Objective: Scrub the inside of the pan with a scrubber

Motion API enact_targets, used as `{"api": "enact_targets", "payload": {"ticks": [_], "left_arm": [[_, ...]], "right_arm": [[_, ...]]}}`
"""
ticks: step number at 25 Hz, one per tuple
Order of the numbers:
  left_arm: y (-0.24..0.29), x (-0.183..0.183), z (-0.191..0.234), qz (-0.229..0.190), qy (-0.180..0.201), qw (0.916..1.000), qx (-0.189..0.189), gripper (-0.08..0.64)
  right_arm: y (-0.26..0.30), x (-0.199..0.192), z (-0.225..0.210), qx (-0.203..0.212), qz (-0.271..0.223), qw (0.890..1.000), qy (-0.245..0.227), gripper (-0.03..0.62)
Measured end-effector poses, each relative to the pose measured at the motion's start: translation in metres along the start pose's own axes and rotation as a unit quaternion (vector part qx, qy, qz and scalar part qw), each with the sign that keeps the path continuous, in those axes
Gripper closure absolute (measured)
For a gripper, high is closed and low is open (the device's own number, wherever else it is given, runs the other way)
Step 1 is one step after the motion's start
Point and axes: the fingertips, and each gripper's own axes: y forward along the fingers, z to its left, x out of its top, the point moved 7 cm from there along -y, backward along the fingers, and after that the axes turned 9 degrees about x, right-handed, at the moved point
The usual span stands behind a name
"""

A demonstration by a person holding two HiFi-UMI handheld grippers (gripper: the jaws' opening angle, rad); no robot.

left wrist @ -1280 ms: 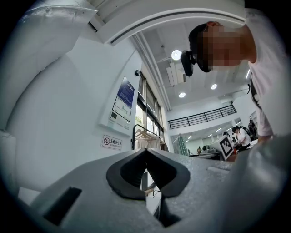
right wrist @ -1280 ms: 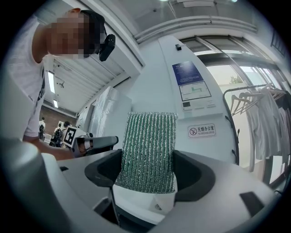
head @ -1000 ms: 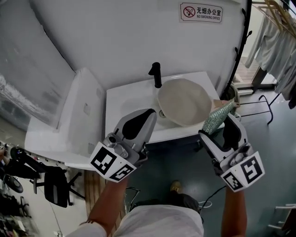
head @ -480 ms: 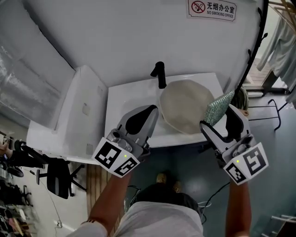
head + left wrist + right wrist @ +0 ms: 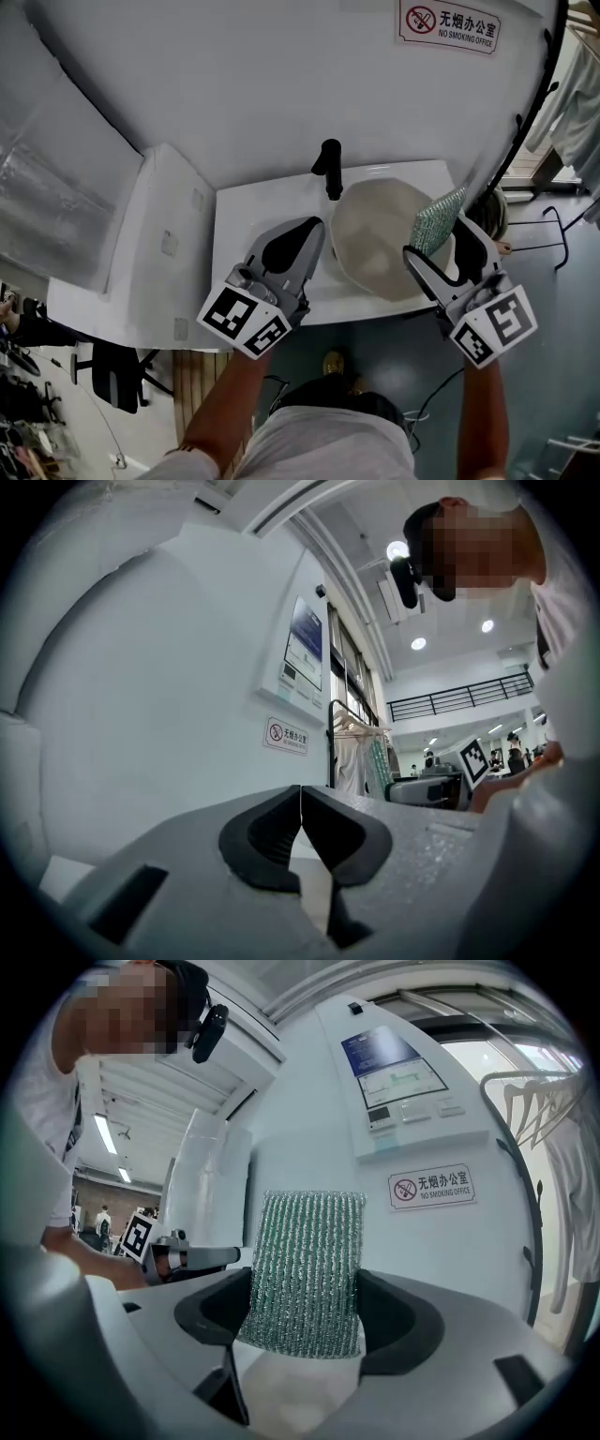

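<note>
Green mesh scrubber (image 5: 305, 1274) pinched upright in right gripper (image 5: 305, 1321), poised at right rim of cream pan (image 5: 380, 239). Left gripper (image 5: 300, 810) closed, empty, just beside pan.

Probably best: tip scrubber face down, press flat, circle from rim inward; brace pan against sliding.

Pan in white washbasin (image 5: 253, 211), under black faucet (image 5: 330, 167). White wall, no-smoking sign (image 5: 448, 21), hanging garments (image 5: 577, 103) at right.

A white sink (image 5: 253, 211) with a pan (image 5: 375, 230) in it

The sink sits under the tips of both grippers. The pale round pan lies in its bowl, right below the right gripper (image 5: 437, 251) and just to the right of the left gripper (image 5: 312, 230). A black tap (image 5: 330, 169) stands at the sink's back edge, past the left gripper's tip, just beside the pan.
</note>
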Motion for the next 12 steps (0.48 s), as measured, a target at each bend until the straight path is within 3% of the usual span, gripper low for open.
{"api": "enact_targets", "payload": {"ticks": [12], "left_arm": [[0.040, -0.038, 0.050, 0.062, -0.017, 0.9979, 0.010, 0.543]], "right_arm": [[0.060, -0.025, -0.026, -0.002, 0.069, 0.998, 0.011, 0.239]]}}
